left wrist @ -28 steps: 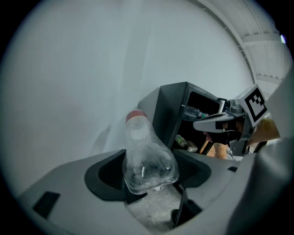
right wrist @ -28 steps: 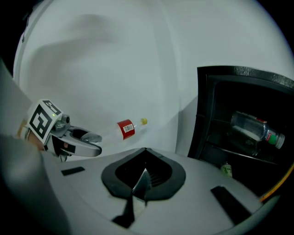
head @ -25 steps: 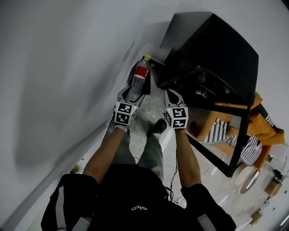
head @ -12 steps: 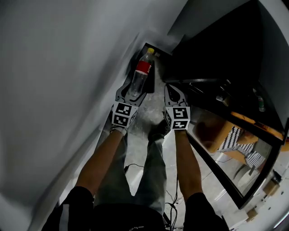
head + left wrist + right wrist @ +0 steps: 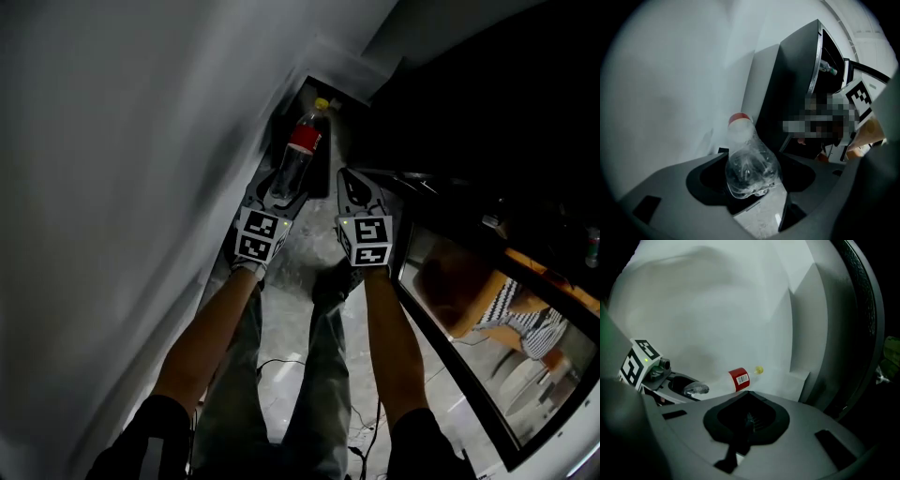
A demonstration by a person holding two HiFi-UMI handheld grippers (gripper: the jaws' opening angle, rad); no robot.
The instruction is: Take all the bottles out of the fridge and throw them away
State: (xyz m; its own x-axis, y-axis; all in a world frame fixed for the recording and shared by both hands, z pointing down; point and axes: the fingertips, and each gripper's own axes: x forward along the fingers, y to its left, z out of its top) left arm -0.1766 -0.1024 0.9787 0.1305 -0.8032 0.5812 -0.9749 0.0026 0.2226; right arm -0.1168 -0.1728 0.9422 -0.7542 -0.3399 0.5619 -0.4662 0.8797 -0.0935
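Bottle [image 5: 298, 155] with red label sits clamped in the left gripper [image 5: 281, 192], while the right gripper [image 5: 354, 192] has jaws pressed together, empty.

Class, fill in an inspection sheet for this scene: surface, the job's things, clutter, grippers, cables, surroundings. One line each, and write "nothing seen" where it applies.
Surface: pale marbled floor; the person stands on it.
Job's things: clear bottle with a red label and yellow cap, pointing toward a dark box by the wall, likely the bin; black fridge with its glass door swung open.
Clutter: orange and striped fabric seen through the door glass.
Grippers: left gripper shut on the bottle's base end; right gripper shut, empty.
Cables: thin cable on the floor by the feet.
Surroundings: plain pale wall on the left.
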